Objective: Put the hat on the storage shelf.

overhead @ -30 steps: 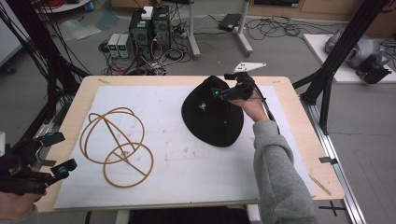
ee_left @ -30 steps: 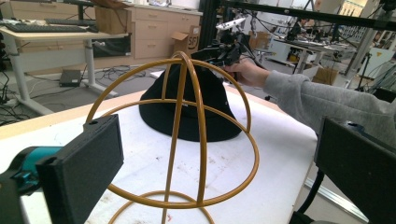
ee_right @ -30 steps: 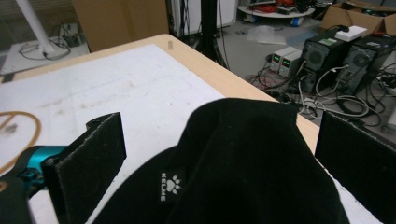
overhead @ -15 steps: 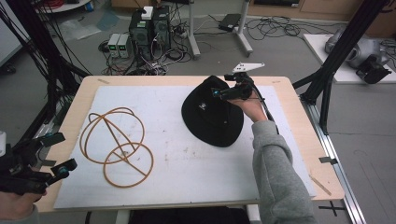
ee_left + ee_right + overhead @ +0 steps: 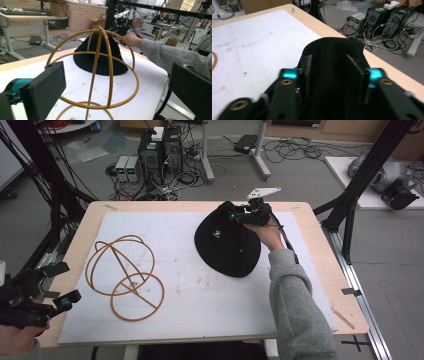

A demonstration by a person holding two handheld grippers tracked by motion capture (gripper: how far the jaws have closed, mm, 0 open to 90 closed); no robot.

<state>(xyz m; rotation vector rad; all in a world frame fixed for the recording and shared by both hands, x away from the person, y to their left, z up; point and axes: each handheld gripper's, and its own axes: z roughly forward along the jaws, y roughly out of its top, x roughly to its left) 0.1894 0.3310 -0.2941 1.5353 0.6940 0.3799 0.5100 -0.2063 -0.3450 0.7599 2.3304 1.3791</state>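
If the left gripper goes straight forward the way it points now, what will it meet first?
Most likely the yellow wire frame: it stands directly ahead between the open jaws of the left gripper. The black hat lies farther behind it, though exact depth is unclear.

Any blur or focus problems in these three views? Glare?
High view: sharp, even light, no glare on the white mat. Left gripper view: the wire frame and black hat are crisp, while the near jaws are soft. Right gripper view: the right claw and the hat fabric between its jaws are blurred, and the background computers are sharper.
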